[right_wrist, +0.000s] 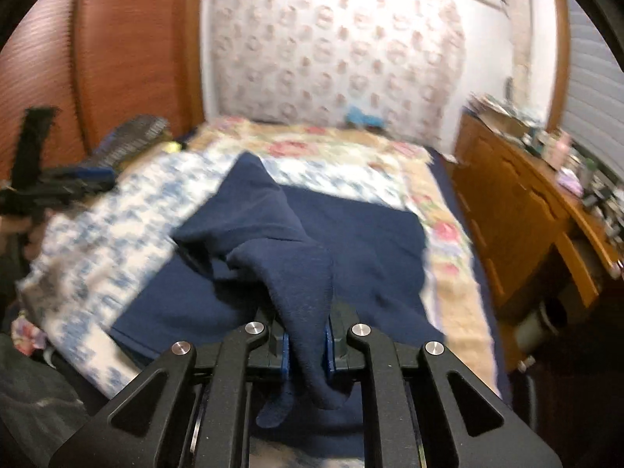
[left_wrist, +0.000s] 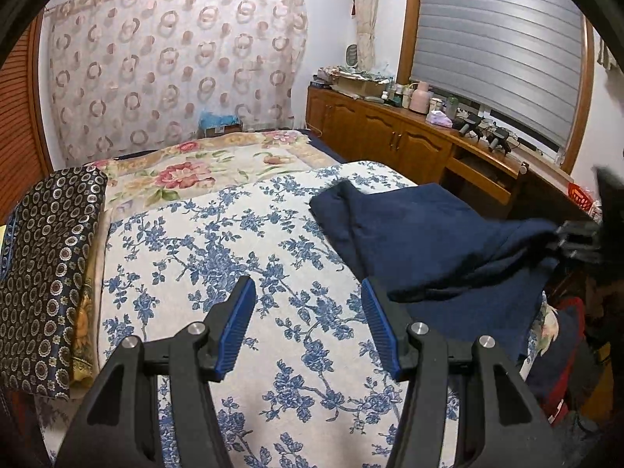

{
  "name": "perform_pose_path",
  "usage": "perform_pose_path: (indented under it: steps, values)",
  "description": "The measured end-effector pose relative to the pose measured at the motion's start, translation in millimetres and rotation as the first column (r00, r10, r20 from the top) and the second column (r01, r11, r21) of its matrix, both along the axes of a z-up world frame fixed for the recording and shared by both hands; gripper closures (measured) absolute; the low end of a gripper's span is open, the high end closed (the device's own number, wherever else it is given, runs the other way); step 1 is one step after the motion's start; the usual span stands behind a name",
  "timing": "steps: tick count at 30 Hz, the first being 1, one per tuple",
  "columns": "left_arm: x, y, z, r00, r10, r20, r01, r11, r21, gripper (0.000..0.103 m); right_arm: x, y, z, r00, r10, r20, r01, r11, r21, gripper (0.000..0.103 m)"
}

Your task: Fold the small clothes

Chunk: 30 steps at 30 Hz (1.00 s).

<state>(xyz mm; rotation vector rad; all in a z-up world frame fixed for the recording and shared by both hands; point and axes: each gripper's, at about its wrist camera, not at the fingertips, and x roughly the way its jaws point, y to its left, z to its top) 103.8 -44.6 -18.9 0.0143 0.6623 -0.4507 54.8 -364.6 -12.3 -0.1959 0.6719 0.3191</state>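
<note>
Garment (right_wrist: pixel 312 234) pinched in right gripper (right_wrist: pixel 308 351); long axis runs away across bed (right_wrist: pixel 117 234).

bed (left_wrist: pixel 218 179) carries blue-flowered cloth (left_wrist: pixel 234 257); navy garment (left_wrist: pixel 421 234) atop

Navy garment (right_wrist: pixel 308 273): matt knit cloth, finely textured. Bedspread (left_wrist: pixel 218 241): printed cloth, matt. Left gripper (left_wrist: pixel 308 323): matt black plastic, ribbed blue pads, bright metal pins. Cabinet (left_wrist: pixel 390 132) at 2 o'clock: glossy varnished wood.

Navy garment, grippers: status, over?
Right gripper shut on navy garment, corner lifted. Left gripper open, holding nothing, over bedspread. Nothing in the way.
</note>
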Motion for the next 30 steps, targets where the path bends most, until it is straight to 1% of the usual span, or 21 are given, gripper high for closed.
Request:
perform_pose_path:
  steps: [2, 4, 5, 6, 7, 9, 11, 15, 19, 24, 30]
  values:
    - [-0.2, -0.8, 0.3, 1.0, 0.001, 0.002, -0.001, 1.0, -0.001, 0.048, 7.1, -11.9, -18.2, 0.997, -0.037, -0.064, 0.036, 0.999, -0.009, 0.09]
    - [-0.4, -2.2, -0.1, 1.0, 0.003, 0.002, -0.003, 1.0, 0.001, 0.048, 9.4, -16.5, -30.7, 0.994, -0.063, -0.091, 0.06, 0.997, -0.038, 0.079]
    - [-0.2, -2.7, -0.2, 1.0, 0.003, 0.002, -0.003, 1.0, 0.004, 0.048, 9.8, -18.0, -35.6, 0.993, -0.07, -0.098, 0.065, 0.997, -0.05, 0.077]
    - [-0.5, -2.9, 0.0, 1.0, 0.003, 0.002, -0.003, 1.0, 0.008, 0.048, 8.9, -18.0, -36.6, 0.993, -0.068, -0.101, 0.063, 0.997, -0.05, 0.07]
    - [-1.0, -4.2, 0.3, 1.0, 0.003, 0.004, -0.003, 1.0, 0.012, 0.048, 8.5, -18.1, -35.8, 0.993, -0.07, -0.099, 0.065, 0.997, -0.051, 0.059]
    - [-2.3, -6.5, 1.4, 1.0, 0.002, 0.01, -0.002, 1.0, 0.017, 0.048, 6.4, -18.6, -29.1, 0.994, -0.085, -0.071, 0.08, 0.994, -0.068, 0.046]
    - [-3.6, -8.9, 2.3, 1.0, -0.007, 0.012, 0.006, 1.0, 0.013, 0.048, 3.4, -16.2, -19.2, 0.996, -0.087, -0.035, 0.084, 0.994, -0.069, 0.045]
    - [-6.0, -12.9, 5.2, 1.0, -0.018, 0.018, 0.018, 1.0, 0.013, 0.048, 5.2, -8.7, -4.8, 0.998, -0.058, 0.013, 0.058, 0.997, -0.06, 0.043]
    - [-7.7, -16.8, 9.2, 0.999, -0.026, 0.024, 0.026, 1.0, 0.013, 0.048, 14.1, 7.8, 2.2, 0.999, -0.02, 0.025, 0.022, 0.999, -0.045, 0.042]
    - [-4.3, -21.6, 9.0, 0.999, -0.034, 0.021, 0.034, 0.999, 0.025, 0.048, 34.3, 37.6, -5.3, 0.999, 0.053, -0.003, -0.053, 0.997, -0.052, 0.042]
    - [5.7, -21.5, 2.7, 1.0, -0.029, 0.005, 0.029, 0.999, 0.022, 0.048, 58.0, 71.9, -26.8, 0.988, 0.14, -0.067, -0.144, 0.988, -0.063, 0.042]
